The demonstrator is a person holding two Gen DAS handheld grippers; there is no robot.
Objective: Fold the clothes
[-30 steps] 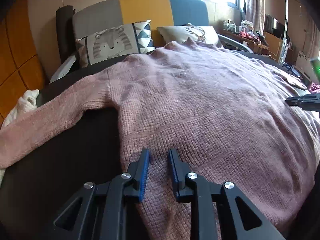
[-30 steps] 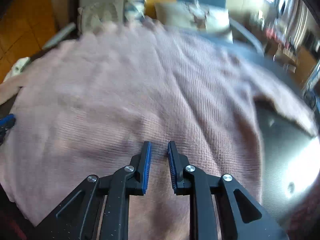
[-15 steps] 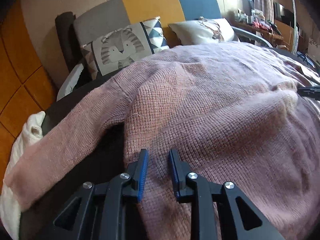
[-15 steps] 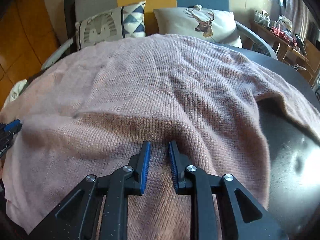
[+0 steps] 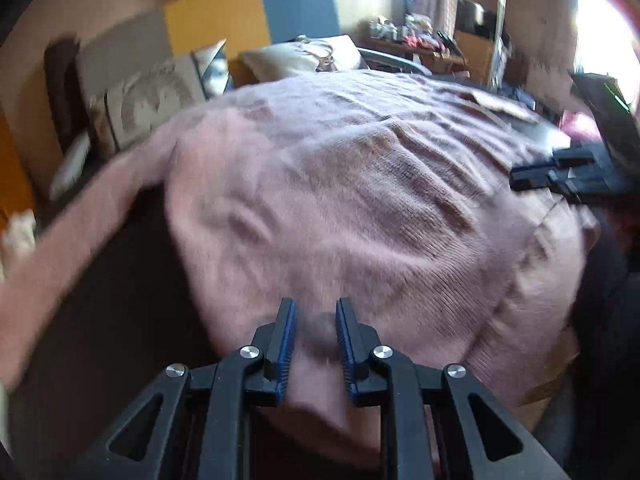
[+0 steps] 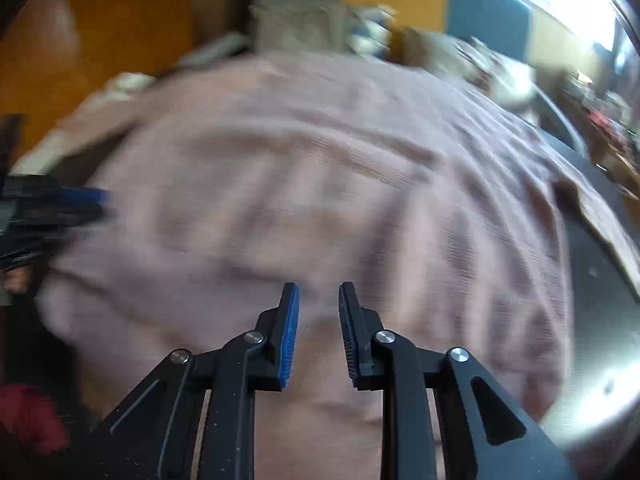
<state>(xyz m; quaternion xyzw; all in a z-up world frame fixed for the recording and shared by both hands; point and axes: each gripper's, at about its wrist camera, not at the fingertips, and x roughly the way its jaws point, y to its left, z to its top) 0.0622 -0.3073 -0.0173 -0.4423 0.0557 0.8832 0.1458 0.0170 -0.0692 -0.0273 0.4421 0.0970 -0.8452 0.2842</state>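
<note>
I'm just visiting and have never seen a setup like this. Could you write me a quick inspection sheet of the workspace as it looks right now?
Surface: dark table, mostly covered.
Job's things: pink knitted sweater, near hem lifted and bunched, one sleeve trailing off to the side.
Clutter: pale cloth at the table edge.
Grippers: left claw and right claw each pinch sweater fabric at the near hem.
Cables: nothing seen.
Surroundings: patchwork sofa with cushions; bright window; crowded shelf, too blurred to detail.
</note>
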